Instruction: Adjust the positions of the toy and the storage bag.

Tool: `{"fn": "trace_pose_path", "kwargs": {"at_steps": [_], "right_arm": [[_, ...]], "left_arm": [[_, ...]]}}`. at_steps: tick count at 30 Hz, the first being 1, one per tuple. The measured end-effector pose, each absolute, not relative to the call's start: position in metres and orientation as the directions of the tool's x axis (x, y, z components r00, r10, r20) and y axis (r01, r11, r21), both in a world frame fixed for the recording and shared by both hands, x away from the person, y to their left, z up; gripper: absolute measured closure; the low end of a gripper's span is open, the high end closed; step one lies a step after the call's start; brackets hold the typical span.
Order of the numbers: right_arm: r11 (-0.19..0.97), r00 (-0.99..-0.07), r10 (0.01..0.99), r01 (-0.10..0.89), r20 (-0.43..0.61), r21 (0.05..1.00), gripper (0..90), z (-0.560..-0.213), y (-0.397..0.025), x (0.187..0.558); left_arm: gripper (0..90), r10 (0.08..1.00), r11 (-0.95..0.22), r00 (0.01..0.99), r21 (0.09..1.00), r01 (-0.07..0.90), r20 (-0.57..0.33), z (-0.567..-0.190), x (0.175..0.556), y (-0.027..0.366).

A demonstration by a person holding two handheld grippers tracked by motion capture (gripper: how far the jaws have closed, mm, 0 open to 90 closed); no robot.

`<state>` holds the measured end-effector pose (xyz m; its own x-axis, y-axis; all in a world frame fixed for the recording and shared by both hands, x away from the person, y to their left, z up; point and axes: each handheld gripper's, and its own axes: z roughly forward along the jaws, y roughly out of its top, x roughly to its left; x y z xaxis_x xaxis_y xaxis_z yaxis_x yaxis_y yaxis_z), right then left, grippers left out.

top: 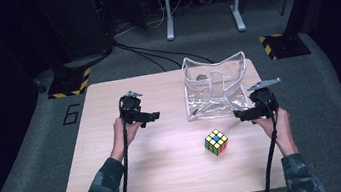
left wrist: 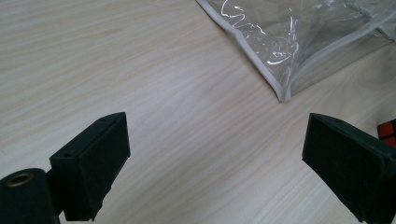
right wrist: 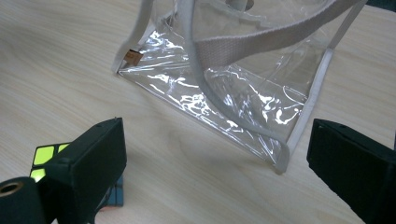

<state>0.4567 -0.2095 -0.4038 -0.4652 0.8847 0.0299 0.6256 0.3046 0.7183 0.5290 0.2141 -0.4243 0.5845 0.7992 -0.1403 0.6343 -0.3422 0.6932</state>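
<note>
A clear plastic tote bag (top: 215, 87) with white trim and webbing handles stands upright on the far right part of the wooden table (top: 119, 174). A multicoloured puzzle cube (top: 216, 142) lies on the table in front of the bag. My left gripper (top: 153, 116) hovers left of the bag, open and empty, pointing right. My right gripper (top: 240, 114) is open and empty too, by the bag's near right corner, just right of the cube. The right gripper view has the bag (right wrist: 224, 79) close ahead and the cube (right wrist: 46, 161) partly hidden behind the left jaw. The bag's corner (left wrist: 299, 42) lies ahead in the left gripper view.
The table sits on grey carpet with black cables (top: 152, 53) running behind it. A white metal stand (top: 200, 1) is at the back, and yellow-black striped floor plates (top: 70, 83) flank the table's far corners. A small tag (right wrist: 133, 57) is on the bag's seam.
</note>
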Motion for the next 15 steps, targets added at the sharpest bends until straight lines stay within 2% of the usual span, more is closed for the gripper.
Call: {"fn": "trace_pose_path", "kwargs": {"at_steps": [11, 15], "right_arm": [[0.3, -0.464, 0.885, 0.623, 0.033, 0.723, 4.4, -0.391, -0.212, 0.474], [0.287, -0.454, 0.89, 0.626, 0.039, 0.725, 4.6, -0.384, -0.215, 0.478]], "left_arm": [[8.1, 0.8, -0.351, 0.588, 0.701, 0.621, -0.119, -0.403, 0.55, 0.193], [8.3, 0.803, -0.324, 0.578, 0.71, 0.625, -0.143, -0.397, 0.558, 0.186]]}}
